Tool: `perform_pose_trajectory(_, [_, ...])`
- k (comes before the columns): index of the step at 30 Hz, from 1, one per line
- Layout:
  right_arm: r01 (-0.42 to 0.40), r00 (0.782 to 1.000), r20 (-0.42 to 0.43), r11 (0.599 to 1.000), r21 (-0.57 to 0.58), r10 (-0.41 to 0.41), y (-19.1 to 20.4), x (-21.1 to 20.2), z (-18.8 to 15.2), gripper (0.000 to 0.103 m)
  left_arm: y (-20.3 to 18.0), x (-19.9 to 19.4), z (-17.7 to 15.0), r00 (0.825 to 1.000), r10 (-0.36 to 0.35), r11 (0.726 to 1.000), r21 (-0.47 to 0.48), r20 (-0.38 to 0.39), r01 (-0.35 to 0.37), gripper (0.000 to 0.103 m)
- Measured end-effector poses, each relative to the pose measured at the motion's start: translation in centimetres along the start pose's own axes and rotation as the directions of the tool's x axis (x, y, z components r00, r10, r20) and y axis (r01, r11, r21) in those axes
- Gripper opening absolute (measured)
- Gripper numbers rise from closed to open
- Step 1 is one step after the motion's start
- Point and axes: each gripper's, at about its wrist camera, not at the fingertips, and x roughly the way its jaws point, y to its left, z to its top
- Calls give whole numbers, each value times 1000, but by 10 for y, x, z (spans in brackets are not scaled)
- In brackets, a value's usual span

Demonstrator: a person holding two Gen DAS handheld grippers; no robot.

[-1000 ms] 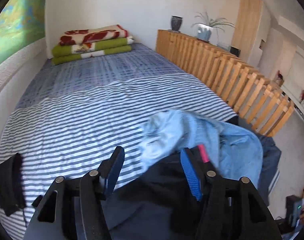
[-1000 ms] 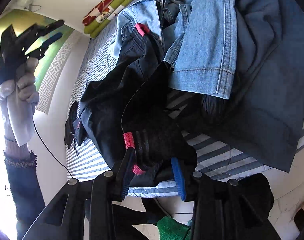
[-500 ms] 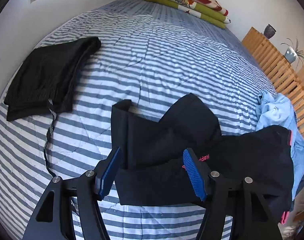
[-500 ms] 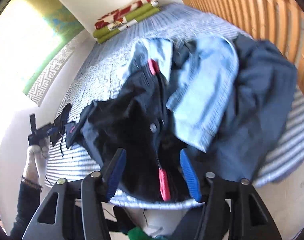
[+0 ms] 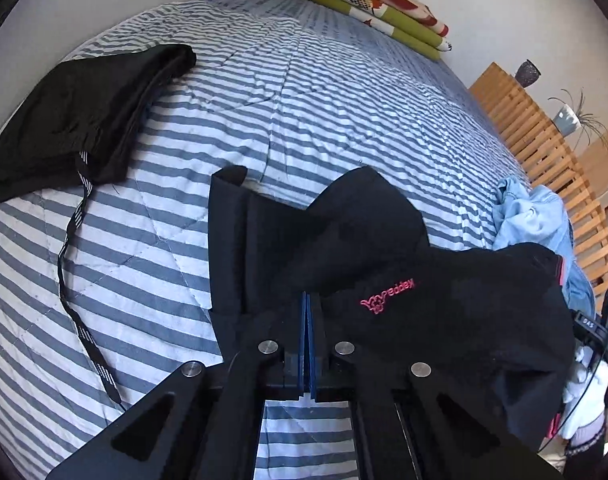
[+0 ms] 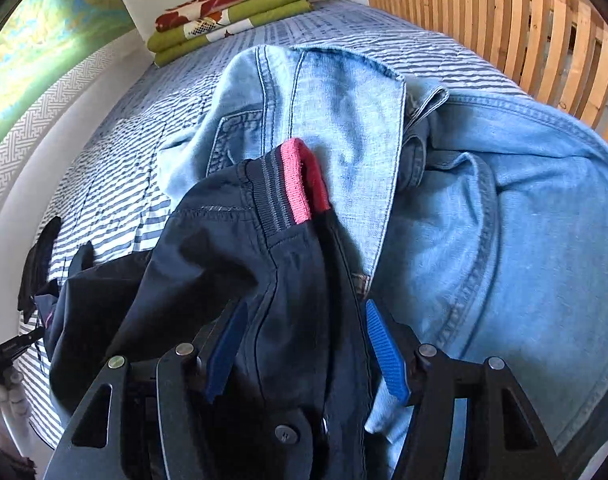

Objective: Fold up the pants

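The black pants [image 5: 344, 248] lie crumpled at the near edge of the striped bed cover [image 5: 304, 92], their pink logo facing up and one leg bent toward the middle of the bed. The left gripper [image 5: 307, 308] has its blue pads pressed together; black cloth lies around the tips, but whether any is pinched between them cannot be told. In the right wrist view the same pants [image 6: 232, 264] show a pink-trimmed waistband lying over a heap of light blue jeans [image 6: 484, 200]. The right gripper [image 6: 304, 344] is spread wide, one finger on each side of the black cloth near its button, not clamped on it. A second dark folded garment [image 5: 84, 112] with a trailing drawstring rests well apart, near the wall side. Folded green and red blankets [image 5: 368, 4] sit at the far end, and a wooden slat rail [image 6: 504, 24] borders the bed.
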Motion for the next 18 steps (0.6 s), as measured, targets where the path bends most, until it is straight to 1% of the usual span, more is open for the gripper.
perform_pose_trajectory(1, [-3,1000,-5,1000,9,3,-2,4,1,55,-2,-5,2,1000,-15,1000,-4,8,15,0])
perform_pose_trajectory(3, [-7,1000,-10,1000,5,7,-4,7,1,19,-6,-14,6,999,-9,1000,11,39,9,0])
perform_pose_trajectory(5, [-60,998,6,998,4,60,-6,-2,0,10,-10,-25,7,997,8,999,38,82,-11,0])
perform_pose_trajectory(6, [-67,997,25,998,-11,67,-6,-7,1,9,-10,-30,5,996,11,999,33,94,-14,3])
perform_pose_trajectory(7, [-61,997,44,998,-34,63,-4,-16,0,9,-9,-33,1,996,-7,999,32,86,4,26])
perform_pose_trajectory(8, [-55,996,62,997,-51,58,-3,-21,0,8,-9,-33,-2,998,-22,999,37,67,19,65])
perform_pose_trajectory(9, [-56,995,81,997,-61,61,-3,-28,-1,7,-12,-35,-9,997,-20,998,55,74,16,76])
perform_pose_trajectory(10, [-60,993,102,996,-66,67,-4,-38,-1,7,-17,-37,-17,995,-5,994,106,96,-6,80])
perform_pose_trajectory(11, [-65,990,125,996,-63,73,-7,-47,0,7,-28,-35,-24,994,31,981,185,103,-50,80])
perform_pose_trajectory(13, [-76,983,165,996,-42,81,-14,-63,3,7,-53,-23,-38,989,110,928,346,103,-139,80])
perform_pose_trajectory(14, [-84,980,177,996,-30,88,-16,-68,6,7,-62,-14,-43,988,125,904,400,87,-150,80])
perform_pose_trajectory(16, [-101,976,190,995,-19,102,-21,-81,10,7,-76,7,-49,985,163,869,465,51,-167,80])
perform_pose_trajectory(17, [-100,975,195,995,-18,102,-21,-85,11,6,-79,18,-50,981,189,852,490,47,-187,80])
perform_pose_trajectory(18, [-101,974,202,995,-13,101,-23,-88,11,7,-81,26,-50,973,227,830,511,53,-221,77])
